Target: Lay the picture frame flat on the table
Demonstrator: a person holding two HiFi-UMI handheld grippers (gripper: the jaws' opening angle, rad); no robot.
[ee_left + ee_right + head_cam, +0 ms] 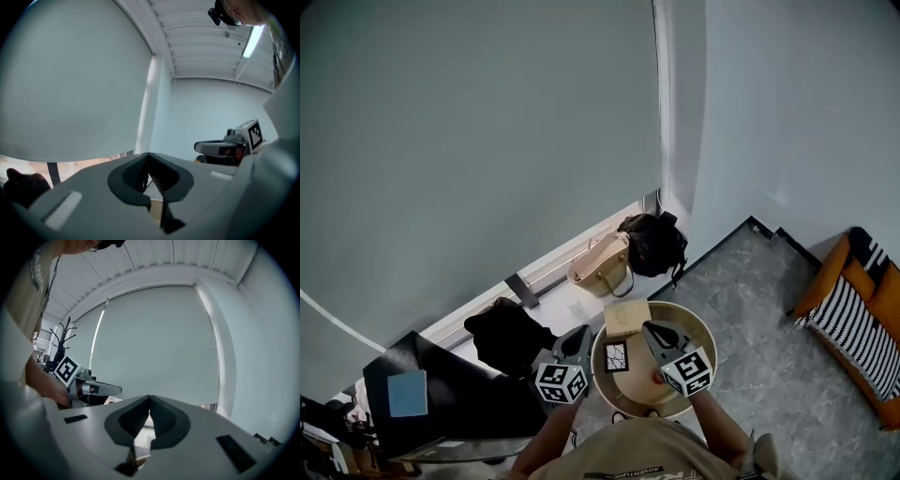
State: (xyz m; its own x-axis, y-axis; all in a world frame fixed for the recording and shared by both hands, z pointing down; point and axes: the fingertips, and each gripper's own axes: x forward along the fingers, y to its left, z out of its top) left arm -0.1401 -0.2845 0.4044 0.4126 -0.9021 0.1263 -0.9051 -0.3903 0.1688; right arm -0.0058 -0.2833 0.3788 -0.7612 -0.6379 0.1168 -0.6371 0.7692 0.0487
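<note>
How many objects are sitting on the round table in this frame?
3. A tan box at the far edge of the round table, a small picture frame near the middle, a small reddish item to its right. The left gripper and right gripper may hide more.

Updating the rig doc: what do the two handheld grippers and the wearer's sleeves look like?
Left gripper and right gripper match: grey moulded shells with black ribbed pads that form a V. Each carries a white cube with black square markers. No cables show. The person wears a khaki shirt, forearms unsleeved.
</note>
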